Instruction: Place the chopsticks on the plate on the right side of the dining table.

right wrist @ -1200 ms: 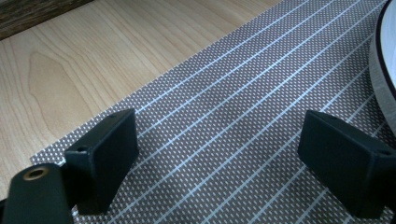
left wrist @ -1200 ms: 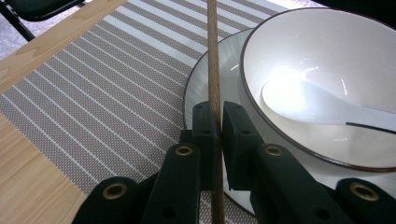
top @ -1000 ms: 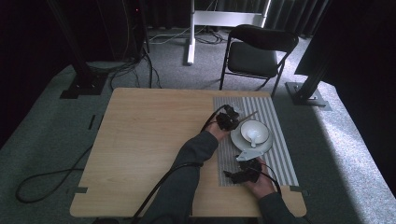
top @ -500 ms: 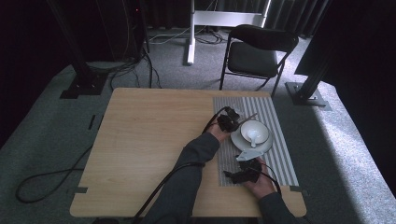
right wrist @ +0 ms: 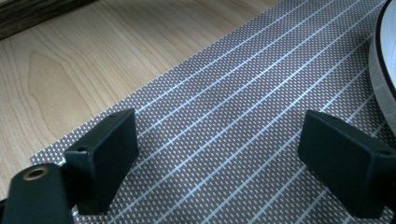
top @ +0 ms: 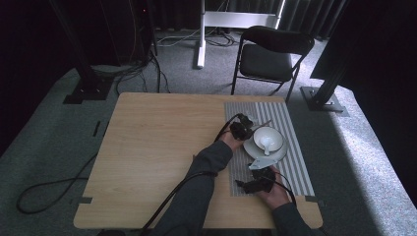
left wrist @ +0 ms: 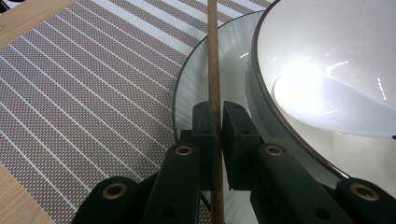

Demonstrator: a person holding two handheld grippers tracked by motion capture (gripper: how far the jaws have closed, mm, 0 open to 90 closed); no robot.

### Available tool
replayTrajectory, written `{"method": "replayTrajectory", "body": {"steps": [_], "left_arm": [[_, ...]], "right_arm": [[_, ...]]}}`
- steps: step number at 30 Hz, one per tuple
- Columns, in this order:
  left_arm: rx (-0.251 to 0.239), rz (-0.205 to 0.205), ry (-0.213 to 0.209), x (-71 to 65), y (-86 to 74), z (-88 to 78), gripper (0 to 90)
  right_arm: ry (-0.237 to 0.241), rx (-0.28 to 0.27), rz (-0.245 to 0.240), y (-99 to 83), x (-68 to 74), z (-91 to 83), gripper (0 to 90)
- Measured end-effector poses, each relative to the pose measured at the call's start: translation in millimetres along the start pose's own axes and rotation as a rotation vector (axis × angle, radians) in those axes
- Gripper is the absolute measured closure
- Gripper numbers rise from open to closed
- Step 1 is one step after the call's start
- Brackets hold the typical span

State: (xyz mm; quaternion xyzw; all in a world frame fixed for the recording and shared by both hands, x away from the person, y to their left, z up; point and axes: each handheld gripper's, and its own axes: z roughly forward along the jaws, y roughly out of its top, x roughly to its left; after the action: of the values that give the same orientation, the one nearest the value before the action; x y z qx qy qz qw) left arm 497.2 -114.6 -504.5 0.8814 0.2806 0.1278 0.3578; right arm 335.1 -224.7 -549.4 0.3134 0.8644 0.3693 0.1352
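The left gripper (left wrist: 215, 128) pinches a chopstick (left wrist: 214, 60) over the plate's (left wrist: 229, 60) left rim; its long axis runs far-right. The right gripper (right wrist: 224, 154) gapes nearer, over the mat (right wrist: 243, 93).

High view: dim room, black surroundings; desk (top: 162, 147) evenly lit from above, a brighter patch of light on the grey floor (top: 364, 147) at right. Image soft, fine detail lost; dark sleeves and hand-held grippers merge into near-black shapes.

Left gripper view: sharp at mid-range. Strong white glare inside the bowl (left wrist: 327, 70), highlights blown out; faint streak reflections on the plate (left wrist: 224, 60) rim. Nearest jaw parts slightly out of focus.

Right gripper view: soft, even light; placemat (right wrist: 243, 121) weave crisp at centre. Jaws cast diffuse shadows onto it. Top left corner dark.
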Motion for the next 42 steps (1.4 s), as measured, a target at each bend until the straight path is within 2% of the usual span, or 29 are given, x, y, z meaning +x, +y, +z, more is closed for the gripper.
{"method": "replayTrajectory", "body": {"steps": [14,28,34,39,42], "left_arm": [[-0.012,-0.012,-0.023,3.2,-2.0,0.4,82.7],[-0.022,-0.031,-0.040,8.5,-3.8,-6.2,71.9],[-0.024,-0.036,-0.035,12.0,-5.6,-12.2,70.7],[-0.029,-0.039,-0.023,17.9,-7.2,-23.5,70.3],[-0.022,-0.019,-0.015,18.5,-9.8,-32.3,68.1]], "right_arm": [[0.000,0.000,0.001,0.0,0.1,0.0,11.1],[-0.001,0.000,0.001,0.0,0.1,0.0,11.1],[-0.001,0.001,0.001,0.0,0.1,-0.1,11.2],[-0.001,0.000,0.000,0.0,0.1,0.0,11.2],[0.000,0.000,0.000,0.0,0.0,0.0,11.1]]}}
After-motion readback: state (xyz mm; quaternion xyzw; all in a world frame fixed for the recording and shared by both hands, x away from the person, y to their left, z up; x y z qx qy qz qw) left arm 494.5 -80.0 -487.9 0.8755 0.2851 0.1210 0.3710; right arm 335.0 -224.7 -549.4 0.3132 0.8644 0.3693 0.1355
